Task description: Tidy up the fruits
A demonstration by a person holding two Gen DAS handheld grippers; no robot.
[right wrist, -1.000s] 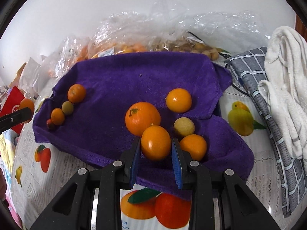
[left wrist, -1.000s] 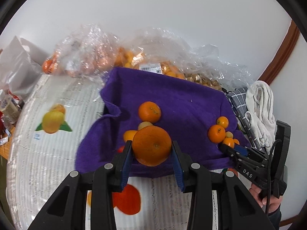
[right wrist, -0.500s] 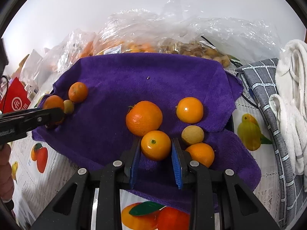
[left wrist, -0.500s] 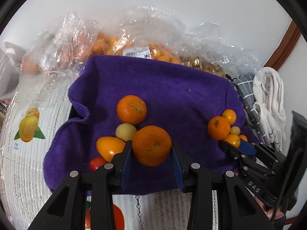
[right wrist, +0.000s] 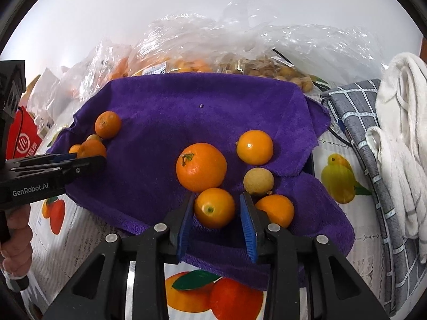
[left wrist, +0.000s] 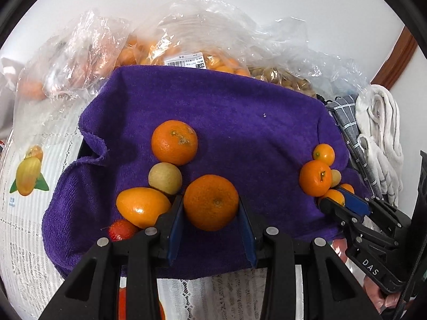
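Looks like the drop-off step of sorting: the left gripper (left wrist: 210,208) is pinching a mandarin (left wrist: 210,202) low over the purple towel (left wrist: 226,112) next to its little fruit group, while the right gripper (right wrist: 215,209) has its jaws a bit spread around a small orange (right wrist: 214,208) that seems to sit on the towel by the other group. Next I'd guess both just open up and back straight out so nothing rolls. Readable text: "GenRobot.AI" and "DAS" on the grippers, and a price sticker (left wrist: 185,61) ending "7.26" on the plastic bag (left wrist: 200,26).
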